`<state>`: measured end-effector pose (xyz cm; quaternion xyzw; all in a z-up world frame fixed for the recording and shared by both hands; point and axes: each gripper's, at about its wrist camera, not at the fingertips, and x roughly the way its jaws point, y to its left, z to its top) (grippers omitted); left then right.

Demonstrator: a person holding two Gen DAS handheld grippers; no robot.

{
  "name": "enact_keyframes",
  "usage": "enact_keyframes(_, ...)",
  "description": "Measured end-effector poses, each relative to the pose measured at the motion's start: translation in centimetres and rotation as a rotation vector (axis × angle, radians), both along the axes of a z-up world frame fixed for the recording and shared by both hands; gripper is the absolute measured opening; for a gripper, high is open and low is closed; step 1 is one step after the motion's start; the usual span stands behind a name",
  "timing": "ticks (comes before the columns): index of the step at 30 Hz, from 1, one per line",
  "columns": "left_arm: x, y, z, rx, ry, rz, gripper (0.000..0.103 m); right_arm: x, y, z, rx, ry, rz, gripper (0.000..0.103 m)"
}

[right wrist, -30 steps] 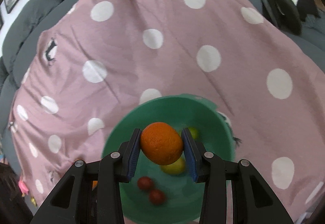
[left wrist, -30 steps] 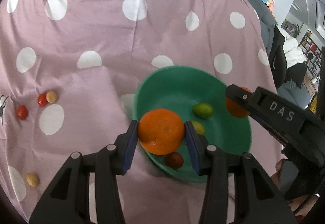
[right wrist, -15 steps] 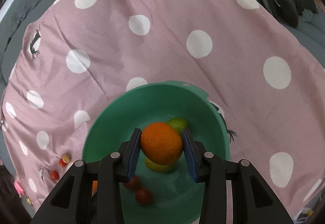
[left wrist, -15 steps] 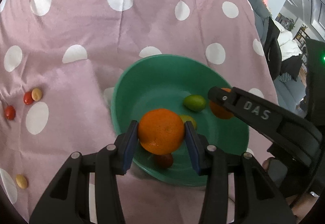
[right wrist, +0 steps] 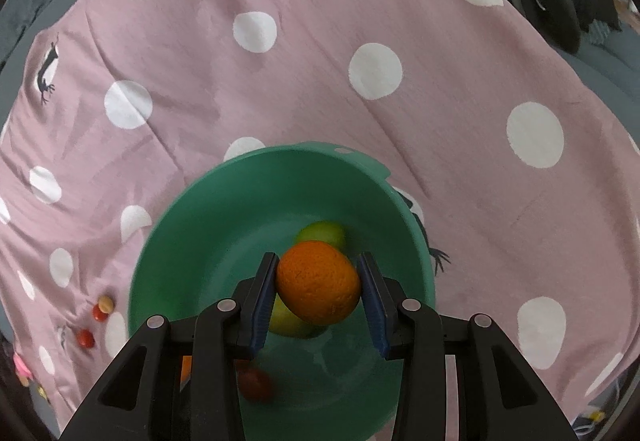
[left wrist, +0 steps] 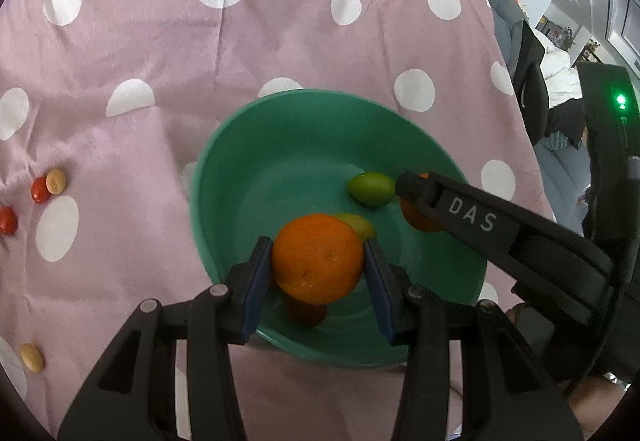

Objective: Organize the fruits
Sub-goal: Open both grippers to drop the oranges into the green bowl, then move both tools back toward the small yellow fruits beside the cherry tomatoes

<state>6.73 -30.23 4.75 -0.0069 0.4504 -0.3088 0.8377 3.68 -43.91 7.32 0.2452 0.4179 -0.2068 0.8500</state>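
Note:
A green bowl point(left wrist: 248, 169) sits on a pink polka-dot cloth; it also shows in the right wrist view point(right wrist: 208, 233). My left gripper point(left wrist: 318, 261) is shut on an orange point(left wrist: 318, 259) held over the bowl's near side. My right gripper point(right wrist: 318, 283) is shut on a second orange point(right wrist: 318, 283) above the bowl's middle; it reaches in from the right in the left wrist view point(left wrist: 460, 209). In the bowl lie a green fruit point(left wrist: 370, 188), a yellow-green fruit point(right wrist: 286, 321) and a small red fruit point(right wrist: 256, 383).
Small red tomatoes point(left wrist: 40, 190) and pale yellow ones point(left wrist: 32, 358) lie loose on the cloth point(left wrist: 160, 41) left of the bowl. A grey sofa edge point(right wrist: 600, 73) and dark clothing lie at the right.
Both grippers have moved further over and down toward the bowl with their oranges. The bowl looks larger in both views.

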Motion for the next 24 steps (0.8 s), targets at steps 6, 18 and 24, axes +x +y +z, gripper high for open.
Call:
enact_keyframes(6, 0.1, -0.1, -0.2, -0.002, 0.003, 0.0, 0.047, 0.0, -0.2, -0.1, 0.0, 0.004, -0.002, 0.042)
enact_keyframes(18, 0.0, 2.0, 2.1, -0.082, 0.017, 0.016, 0.061, -0.2, -0.1, 0.7, -0.024, -0.005, 0.007, 0.054)
enact_keyframes(24, 0.1, 6.3, 4.1, -0.092, -0.016, 0.107, 0.065, -0.4, 0.6, 2.1, -0.059, -0.033, 0.024, 0.054)
